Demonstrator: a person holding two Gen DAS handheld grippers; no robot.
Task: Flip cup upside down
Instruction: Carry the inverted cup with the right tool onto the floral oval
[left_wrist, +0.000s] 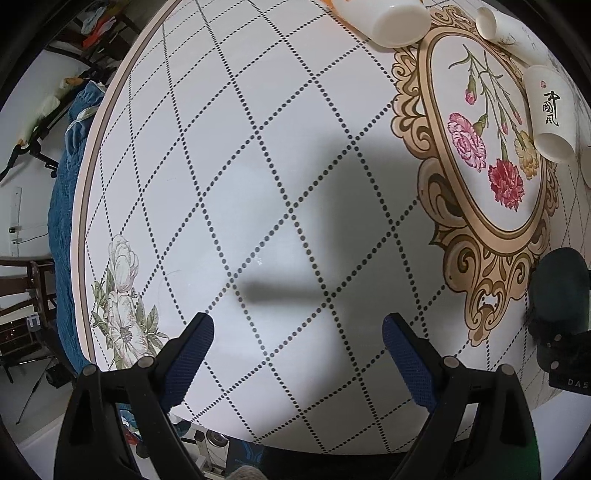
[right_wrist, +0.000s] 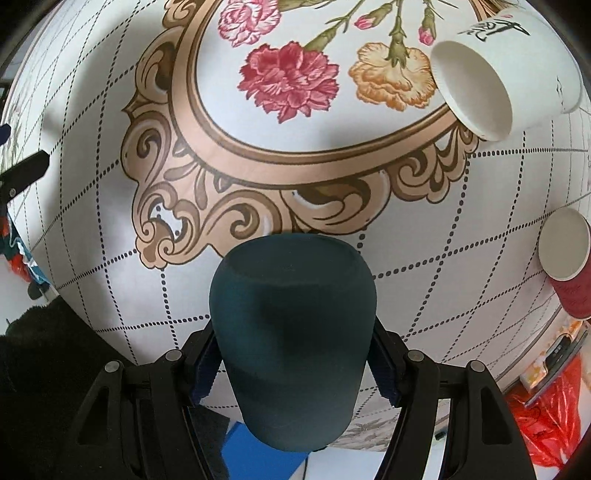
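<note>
Patterned with dotted diamonds and a framed carnation medallion, the bench is filling both views. Low in the centre of the right wrist frame, the right hand-held gripper is pinching the dark green cup by its sides, its long axis running forward along the fingers and its closed base facing away from the camera toward the medallion. The left hand-held gripper is hanging spread and empty, with the cup at the right edge of its frame, so the right one is nearer.

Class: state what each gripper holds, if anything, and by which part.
The right gripper holds the dark green cup by its side walls. The left gripper is open, holding nothing.
</note>
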